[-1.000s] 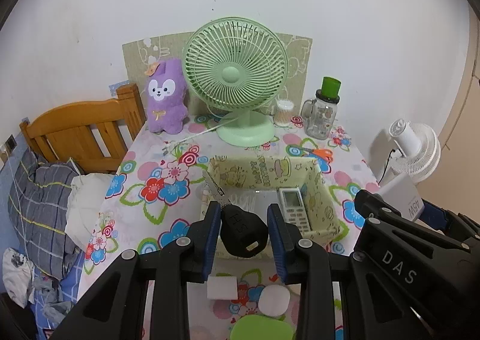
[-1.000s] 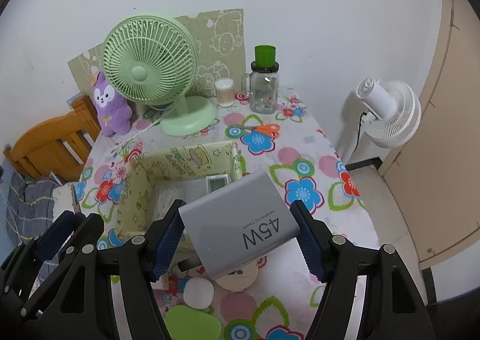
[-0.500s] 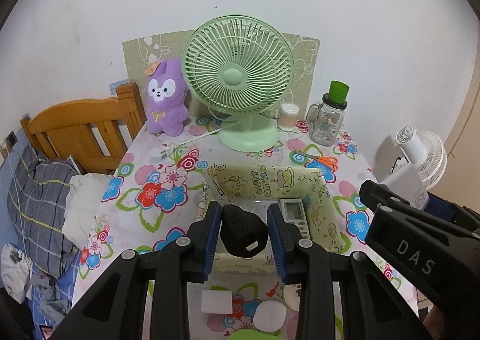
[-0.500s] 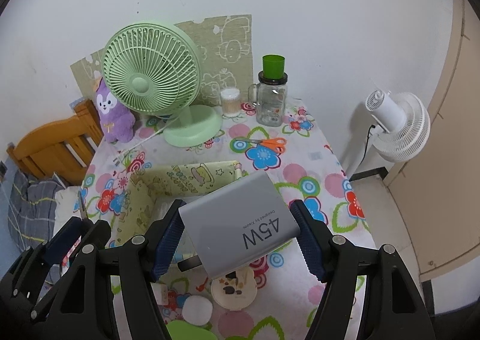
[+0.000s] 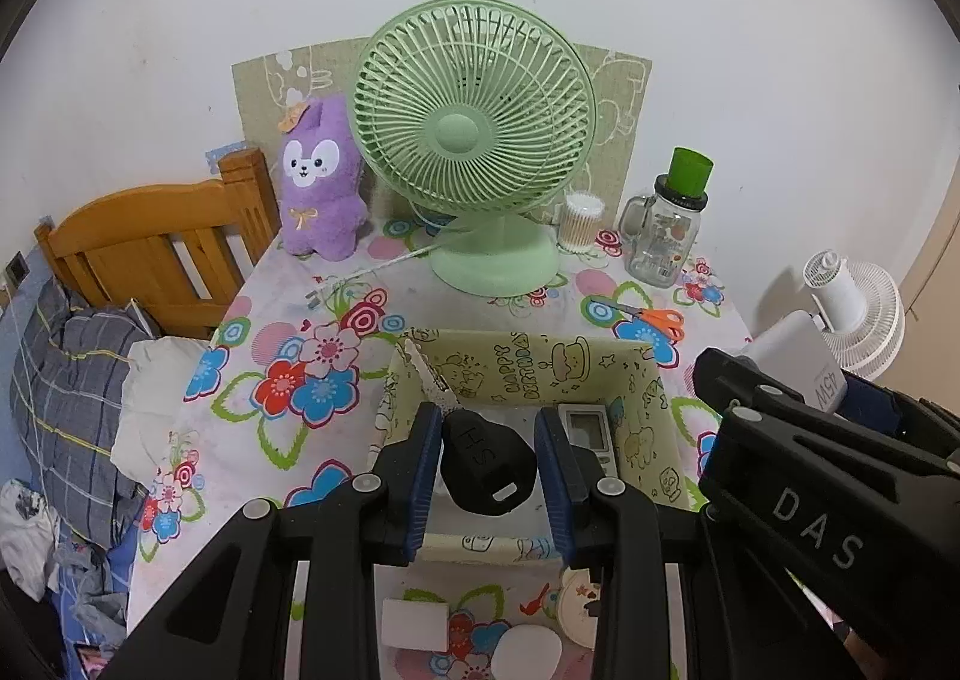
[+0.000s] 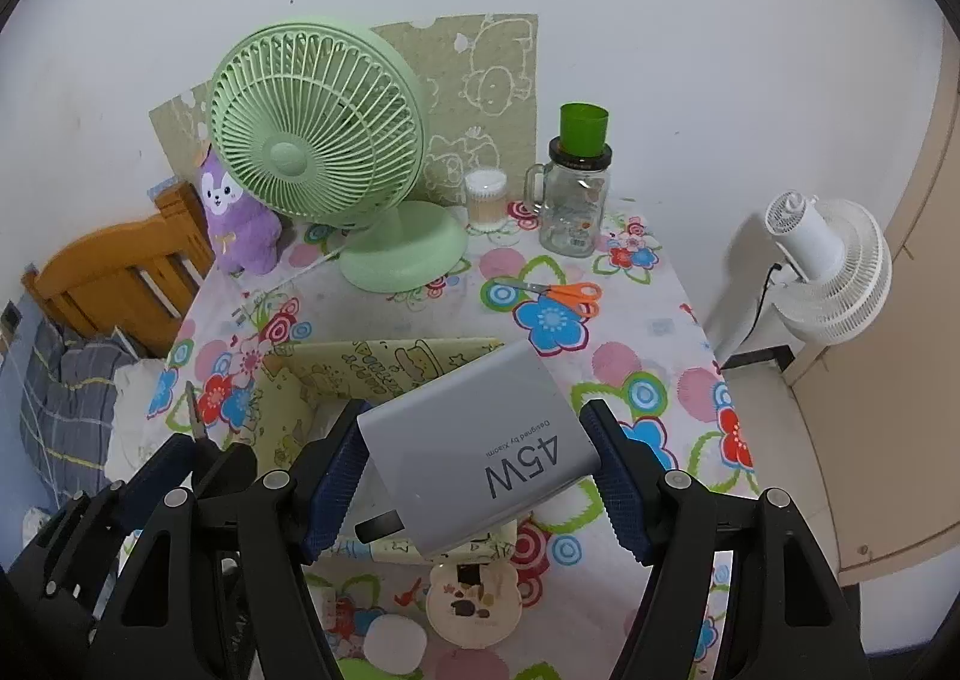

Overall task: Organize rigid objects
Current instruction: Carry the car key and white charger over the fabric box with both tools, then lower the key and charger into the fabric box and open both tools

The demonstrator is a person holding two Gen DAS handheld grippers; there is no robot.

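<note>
Left claw [image 5: 487, 467]: closed on a black key fob [image 5: 487, 467]; blue pads touch both its sides; metal key blade [image 5: 429, 377] points forward; fob held above the near part of the storage box [image 5: 528, 365].
Right claw [image 6: 477, 470]: clamped on a grey 45W charger [image 6: 477, 455]; pads press both short ends; plug prongs face the camera; charger held above the box's right near corner.
Storage box: yellow-green, cartoon print, open top; sits mid-bench on the floral cloth [image 5: 288, 332].
Box contents: a white remote control [image 5: 591, 431] with a small screen lies along the right wall; rest of floor partly hidden by the fob.
Bench, far side: green desk fan [image 5: 474, 140]; purple plush rabbit [image 5: 321, 182] just left of it; cotton-swab jar [image 5: 581, 221] and glass mug jar with green cup on top [image 5: 666, 236] to its right.
Bench, mid right: orange-handled scissors [image 5: 651, 315] lie flat between jar and box.
Bench, near edge: white block [image 5: 415, 623], white round pad [image 5: 528, 647], round painted dish [image 6: 471, 602].
Off bench: white floor fan [image 6: 822, 266] at right; wooden bed frame [image 5: 156, 254] at left.
</note>
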